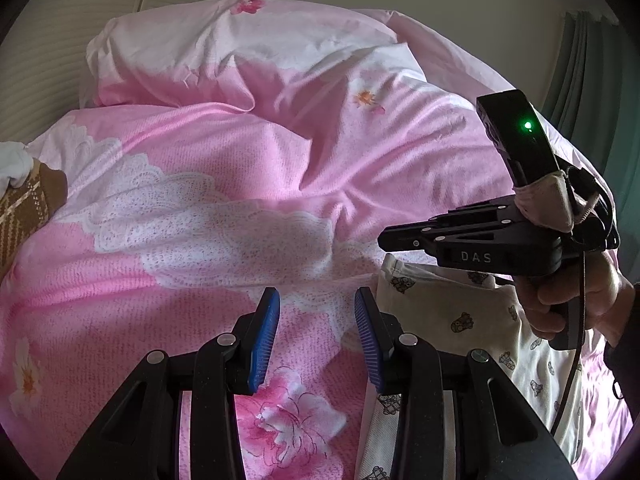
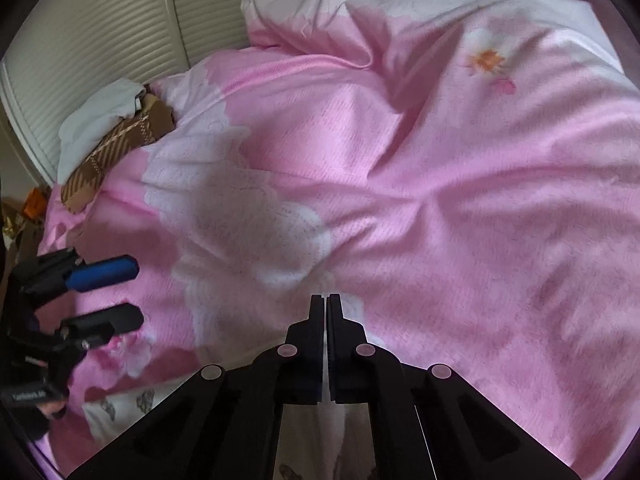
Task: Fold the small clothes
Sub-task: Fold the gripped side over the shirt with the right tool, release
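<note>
A small cream garment (image 1: 448,312) printed with little dark bears hangs from my right gripper (image 1: 384,240) over the pink bed. In the right wrist view my right gripper (image 2: 326,300) is shut, a thin edge of the cream garment (image 2: 326,380) pinched between its fingers and more of it hanging below. My left gripper (image 1: 316,312) is open and empty, its blue pads (image 1: 264,340) just left of the hanging garment. It also shows at the left of the right wrist view (image 2: 134,294), jaws apart.
A rumpled pink floral duvet (image 1: 240,184) covers the bed. A brown plaid cloth (image 2: 108,156) and a white cloth (image 2: 100,108) lie at its far left by the slatted wall (image 2: 100,28). Green curtains (image 1: 580,72) hang at the right.
</note>
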Demonstrator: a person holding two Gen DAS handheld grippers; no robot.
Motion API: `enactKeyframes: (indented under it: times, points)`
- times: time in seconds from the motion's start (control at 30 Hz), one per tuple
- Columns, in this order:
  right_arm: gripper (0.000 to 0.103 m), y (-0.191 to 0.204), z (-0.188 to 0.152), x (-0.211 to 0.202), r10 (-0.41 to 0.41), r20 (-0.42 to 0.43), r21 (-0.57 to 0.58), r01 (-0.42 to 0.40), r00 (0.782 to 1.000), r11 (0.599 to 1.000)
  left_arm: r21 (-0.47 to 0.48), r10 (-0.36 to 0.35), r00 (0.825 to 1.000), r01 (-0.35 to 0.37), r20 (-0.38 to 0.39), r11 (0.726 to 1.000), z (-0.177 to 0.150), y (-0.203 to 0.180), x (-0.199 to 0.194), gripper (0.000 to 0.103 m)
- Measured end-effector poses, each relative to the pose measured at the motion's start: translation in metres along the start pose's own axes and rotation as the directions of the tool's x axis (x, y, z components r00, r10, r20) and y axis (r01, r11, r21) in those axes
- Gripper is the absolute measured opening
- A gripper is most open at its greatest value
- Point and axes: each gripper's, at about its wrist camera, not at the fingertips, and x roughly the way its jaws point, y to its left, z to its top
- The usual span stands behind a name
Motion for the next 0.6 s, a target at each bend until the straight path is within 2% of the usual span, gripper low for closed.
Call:
enactKeyframes:
  times: [0.13, 0.23, 0.33, 0.4, 0.47, 0.5, 0.53, 0.6]
  points:
    - [0.003, 0.001, 0.0, -0.014, -0.025, 0.017, -0.009, 0.025, 1.0, 1.0, 0.008, -0.01, 1.0, 0.01, -0.003, 1.0, 0.001, -0.003, -0.001, 0.038]
    - [0.004, -0.009, -0.011, -0.049, -0.08, 0.062, 0.021, 0.079, 0.995, 0.997, 0.018, -0.018, 1.0, 0.017, 0.004, 1.0, 0.004, -0.008, -0.005, 0.038]
    - [0.004, -0.018, -0.038, -0.092, -0.17, 0.117, 0.076, 0.162, 0.979, 0.984, 0.041, -0.035, 0.999, 0.035, 0.006, 0.999, 0.006, -0.019, -0.011, 0.038]
    - [0.008, -0.021, -0.067, -0.123, -0.256, 0.147, 0.136, 0.236, 0.955, 0.962, 0.073, -0.041, 0.999, 0.04, 0.009, 0.997, 0.007, -0.029, -0.016, 0.038]
    - [0.026, -0.024, -0.092, -0.144, -0.324, 0.161, 0.198, 0.291, 0.932, 0.936, 0.095, -0.053, 0.999, 0.052, 0.008, 0.994, 0.007, -0.038, -0.02, 0.039]
    - [0.041, -0.024, -0.109, -0.155, -0.373, 0.164, 0.234, 0.331, 0.913, 0.914, 0.106, -0.062, 0.998, 0.061, 0.004, 0.993, 0.006, -0.043, -0.021, 0.039]
    - [0.046, -0.025, -0.125, -0.164, -0.421, 0.163, 0.269, 0.371, 0.892, 0.889, 0.113, -0.068, 0.998, 0.068, 0.0, 0.991, 0.006, -0.047, -0.021, 0.039]
    - [0.046, -0.023, -0.155, -0.172, -0.495, 0.132, 0.31, 0.439, 0.859, 0.844, 0.144, -0.069, 0.998, 0.07, -0.011, 0.987, 0.003, -0.057, -0.021, 0.039]
